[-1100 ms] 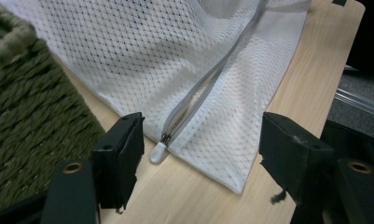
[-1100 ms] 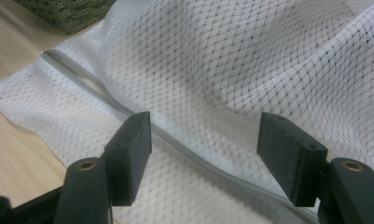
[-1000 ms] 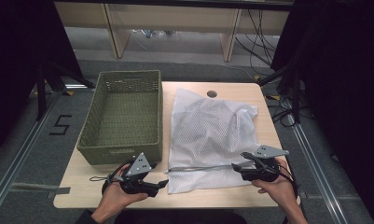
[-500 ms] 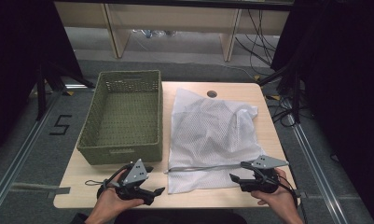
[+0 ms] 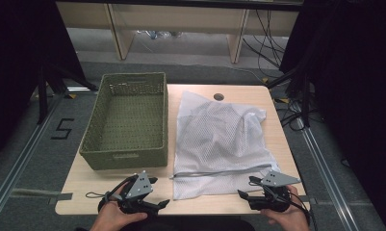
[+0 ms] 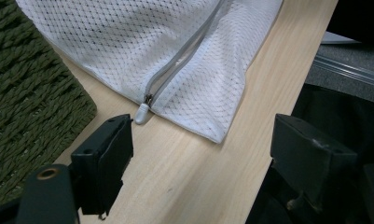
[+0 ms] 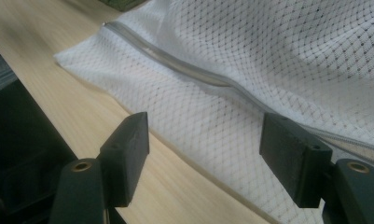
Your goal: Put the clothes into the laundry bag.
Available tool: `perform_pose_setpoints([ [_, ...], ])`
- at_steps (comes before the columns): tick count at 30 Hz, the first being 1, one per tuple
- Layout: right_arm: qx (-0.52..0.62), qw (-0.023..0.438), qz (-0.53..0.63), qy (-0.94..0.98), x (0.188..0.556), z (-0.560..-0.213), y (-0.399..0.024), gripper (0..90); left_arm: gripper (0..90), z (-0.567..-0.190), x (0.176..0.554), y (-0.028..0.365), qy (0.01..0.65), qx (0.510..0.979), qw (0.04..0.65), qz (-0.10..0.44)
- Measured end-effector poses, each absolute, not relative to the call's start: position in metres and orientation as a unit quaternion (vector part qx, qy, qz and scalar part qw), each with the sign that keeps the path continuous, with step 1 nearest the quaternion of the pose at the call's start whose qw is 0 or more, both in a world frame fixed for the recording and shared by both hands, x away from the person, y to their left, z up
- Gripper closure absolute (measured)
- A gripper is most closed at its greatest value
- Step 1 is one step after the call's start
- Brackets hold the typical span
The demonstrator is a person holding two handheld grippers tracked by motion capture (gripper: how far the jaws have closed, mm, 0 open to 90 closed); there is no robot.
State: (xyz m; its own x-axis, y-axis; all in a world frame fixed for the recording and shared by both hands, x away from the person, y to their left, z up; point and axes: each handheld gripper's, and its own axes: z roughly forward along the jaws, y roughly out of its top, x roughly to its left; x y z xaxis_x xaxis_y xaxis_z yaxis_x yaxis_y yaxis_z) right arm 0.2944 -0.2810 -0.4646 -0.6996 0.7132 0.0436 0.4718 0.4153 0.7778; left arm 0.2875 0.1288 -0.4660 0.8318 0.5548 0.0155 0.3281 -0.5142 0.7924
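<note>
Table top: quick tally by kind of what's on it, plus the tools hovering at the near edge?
Woven green basket: 1
White mesh laundry bag, zipped, lying flat: 1
Hand-held tools, left tool and right tool, jaws open, holding nothing: 2
Total: 4

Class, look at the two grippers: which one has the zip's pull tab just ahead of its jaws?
The left gripper: the white pull tab lies just ahead of its jaw. The right gripper faces plain mesh.

black claws (image 5: 154,192), grey three-cornered plates, trailing cables
</note>
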Motion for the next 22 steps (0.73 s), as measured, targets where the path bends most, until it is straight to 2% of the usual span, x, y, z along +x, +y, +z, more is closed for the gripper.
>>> perform_pose_setpoints([
  [22,0.344,0.141,0.402,0.837,0.2974,-0.4684,-0.2798,34.0,21.6,-0.4680,0.2928,0.1271,0.265,0.859,0.420,0.129],
])
